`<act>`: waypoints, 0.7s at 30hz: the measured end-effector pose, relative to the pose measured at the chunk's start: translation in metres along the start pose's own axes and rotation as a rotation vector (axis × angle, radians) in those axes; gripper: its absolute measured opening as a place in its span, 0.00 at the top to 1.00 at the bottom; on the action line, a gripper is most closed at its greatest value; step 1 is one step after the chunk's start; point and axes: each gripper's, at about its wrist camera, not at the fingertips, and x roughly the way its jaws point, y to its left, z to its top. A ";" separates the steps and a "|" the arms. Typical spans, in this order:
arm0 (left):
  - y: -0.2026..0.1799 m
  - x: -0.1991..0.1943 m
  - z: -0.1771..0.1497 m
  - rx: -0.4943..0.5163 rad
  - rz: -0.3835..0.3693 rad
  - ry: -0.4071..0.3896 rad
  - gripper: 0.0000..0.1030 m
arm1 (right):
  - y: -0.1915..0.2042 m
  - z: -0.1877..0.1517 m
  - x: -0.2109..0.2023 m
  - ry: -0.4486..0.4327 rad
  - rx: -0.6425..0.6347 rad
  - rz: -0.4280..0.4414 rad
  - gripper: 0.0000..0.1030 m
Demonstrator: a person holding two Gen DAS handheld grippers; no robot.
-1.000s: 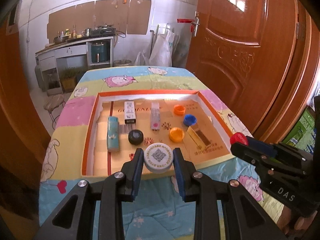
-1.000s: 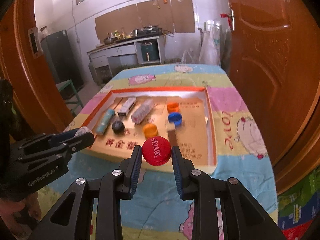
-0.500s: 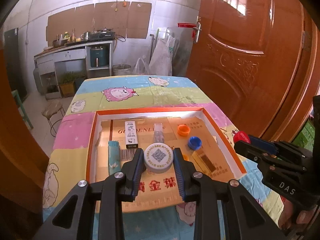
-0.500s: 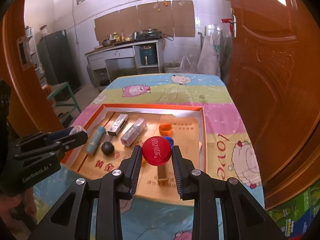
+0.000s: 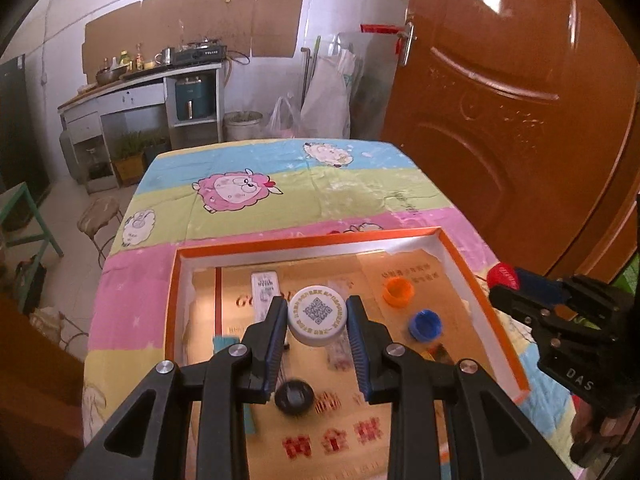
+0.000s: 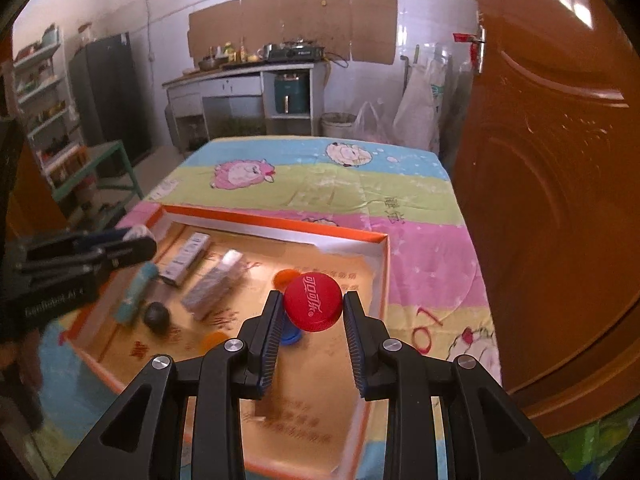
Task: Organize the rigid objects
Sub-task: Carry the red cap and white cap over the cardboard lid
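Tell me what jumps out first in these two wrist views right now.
Each gripper holds a bottle cap over the orange-rimmed tray: the left gripper grips a white cap printed with a QR code, the right gripper a red cap. Below, loose orange cap and blue cap lie toward the tray's right side.

1. Daylight enters from windows at the top of both frames.
2. Glare streaks the wooden door (image 5: 520, 120) at right.
3. The lower tray (image 5: 480, 264) contents smear with motion blur.
4. Fisheye corners curve and go black.
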 end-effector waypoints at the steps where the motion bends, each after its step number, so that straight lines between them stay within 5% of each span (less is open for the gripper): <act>1: 0.001 0.007 0.003 0.003 0.001 0.010 0.70 | -0.001 0.002 0.004 0.005 -0.006 -0.002 0.70; 21: 0.008 0.091 0.023 0.016 0.023 0.136 0.70 | -0.015 0.026 0.100 0.138 -0.090 0.031 0.70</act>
